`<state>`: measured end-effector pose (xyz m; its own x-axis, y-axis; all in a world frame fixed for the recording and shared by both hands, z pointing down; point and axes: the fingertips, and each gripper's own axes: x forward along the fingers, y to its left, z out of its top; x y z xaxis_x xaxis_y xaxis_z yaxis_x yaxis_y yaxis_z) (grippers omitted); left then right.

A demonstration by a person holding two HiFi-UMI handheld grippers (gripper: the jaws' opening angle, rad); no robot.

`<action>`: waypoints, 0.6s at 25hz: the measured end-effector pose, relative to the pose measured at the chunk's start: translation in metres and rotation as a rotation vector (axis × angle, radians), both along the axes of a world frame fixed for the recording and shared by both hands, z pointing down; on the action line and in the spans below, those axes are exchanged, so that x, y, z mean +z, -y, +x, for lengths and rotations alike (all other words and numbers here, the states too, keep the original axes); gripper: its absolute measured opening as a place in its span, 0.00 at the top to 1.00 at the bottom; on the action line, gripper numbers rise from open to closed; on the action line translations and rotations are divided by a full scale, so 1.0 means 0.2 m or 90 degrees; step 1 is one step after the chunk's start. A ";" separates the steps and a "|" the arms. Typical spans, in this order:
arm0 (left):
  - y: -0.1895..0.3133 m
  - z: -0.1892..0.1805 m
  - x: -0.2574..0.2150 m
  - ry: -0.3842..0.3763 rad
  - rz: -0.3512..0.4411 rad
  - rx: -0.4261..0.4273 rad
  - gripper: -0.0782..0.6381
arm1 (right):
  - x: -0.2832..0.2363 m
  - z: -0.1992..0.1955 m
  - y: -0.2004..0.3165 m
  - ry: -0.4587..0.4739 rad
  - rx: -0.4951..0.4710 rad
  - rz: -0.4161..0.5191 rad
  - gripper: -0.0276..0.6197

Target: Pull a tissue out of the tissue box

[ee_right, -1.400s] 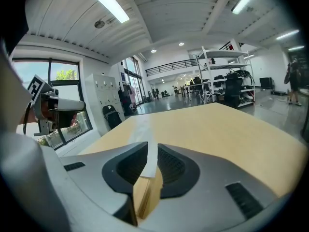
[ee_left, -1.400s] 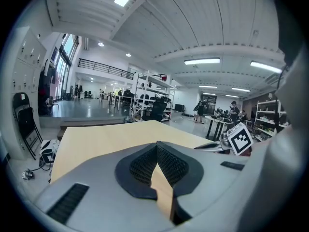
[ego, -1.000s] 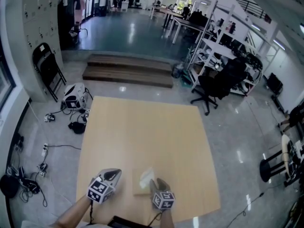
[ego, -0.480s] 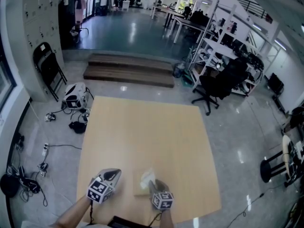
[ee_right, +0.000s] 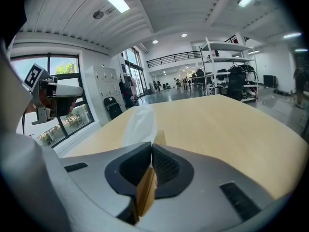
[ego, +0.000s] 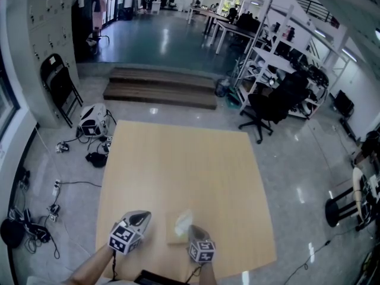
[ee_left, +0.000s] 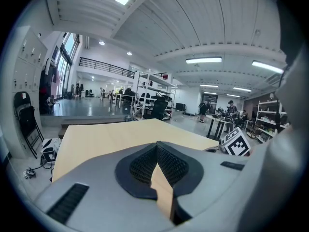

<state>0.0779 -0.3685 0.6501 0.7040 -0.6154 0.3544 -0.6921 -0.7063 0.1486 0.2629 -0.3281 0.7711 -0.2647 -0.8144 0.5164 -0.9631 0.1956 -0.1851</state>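
Pale wood table (ego: 184, 159) carries all the task items near its 6 o'clock edge, as seen in the head view.

1. Left gripper (ee_left: 157, 146): sits at 9 o'clock of the tissue box (ego: 173, 237), clear of it. Its tongs are pressed together with nothing between them. It has no part in the present step.
2. Tissue box: rests flat on the table between the two grippers. The tissue (ee_right: 139, 124) stands up out of its top opening, leaning toward 1 o'clock.
3. Right gripper (ee_right: 151, 148): lies at 5 o'clock of the box, pointing at the tissue. Its tongs are pressed together, and the right gripper view shows the pads meeting at the lower edge of the tissue, so the sheet appears to be pinched.

Step in hand, by judgement: the grasp is made; extraction has not begun.

Next move calls for a steady lift up and away toward 12 o'clock, keeping the pinch firm. If the light box rises with the sheet, the left gripper should press it down.
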 end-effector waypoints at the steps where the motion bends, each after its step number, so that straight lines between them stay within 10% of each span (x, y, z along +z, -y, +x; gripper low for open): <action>1: 0.00 0.00 0.00 0.000 0.000 0.000 0.88 | 0.00 0.00 0.00 0.001 0.001 0.000 0.95; 15: 0.00 0.01 -0.01 0.002 0.008 0.003 0.88 | -0.06 0.03 0.01 0.003 0.008 0.023 0.95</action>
